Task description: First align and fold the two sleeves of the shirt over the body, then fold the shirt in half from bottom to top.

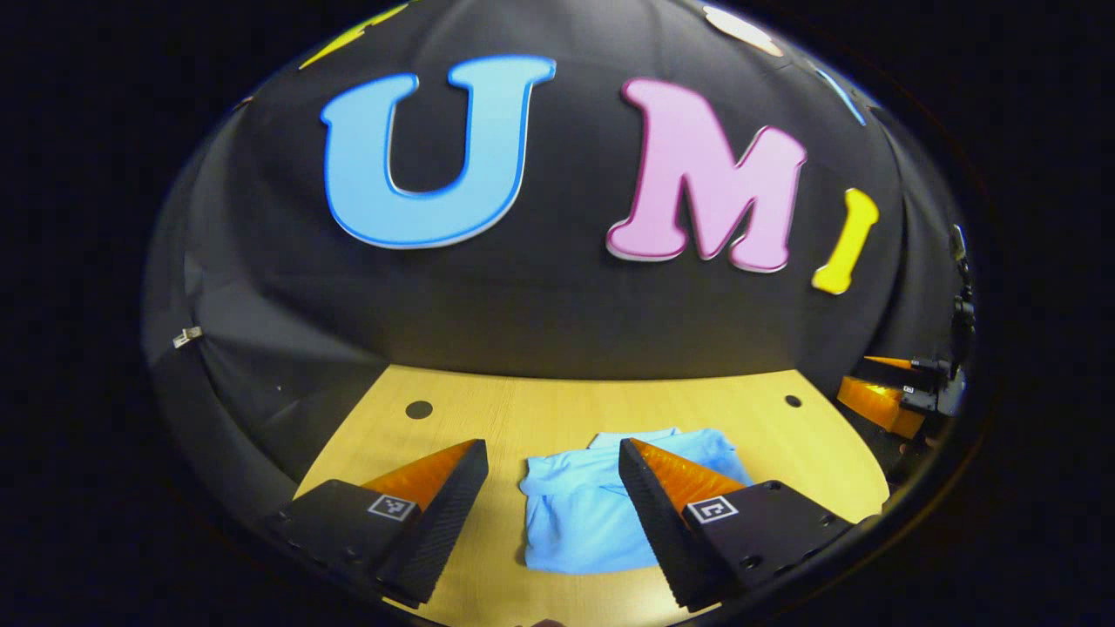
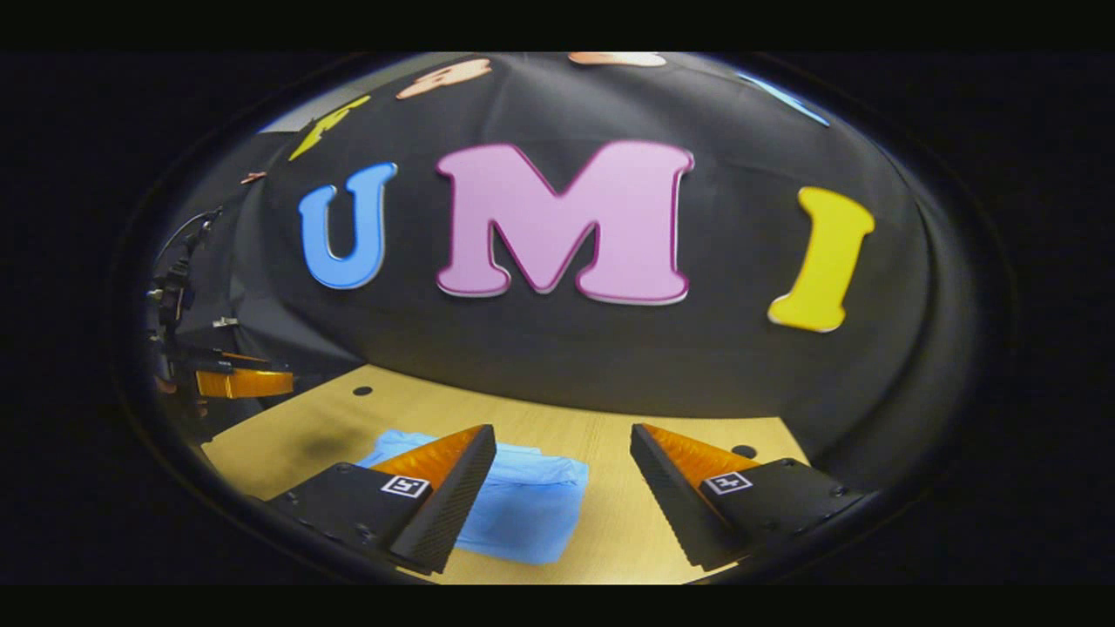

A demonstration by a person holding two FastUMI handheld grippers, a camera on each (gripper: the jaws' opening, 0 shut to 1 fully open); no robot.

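A light blue shirt [image 1: 579,514] lies folded into a compact rectangle on the wooden table [image 1: 523,409]. In the left gripper view my left gripper [image 1: 553,453] hangs open above the table, the shirt showing between and behind its fingers. In the right gripper view the same shirt [image 2: 523,505] lies behind the left finger of my right gripper [image 2: 562,440], which is open and holds nothing. The right gripper [image 1: 888,396] also shows at the far right edge of the left gripper view, and the left gripper [image 2: 231,379] at the far left of the right gripper view.
The table [image 2: 610,435] has small dark holes [image 1: 419,409] near its back corners. The black booth wall rises right behind the table's far edge. Bare wood lies around the shirt on all sides.
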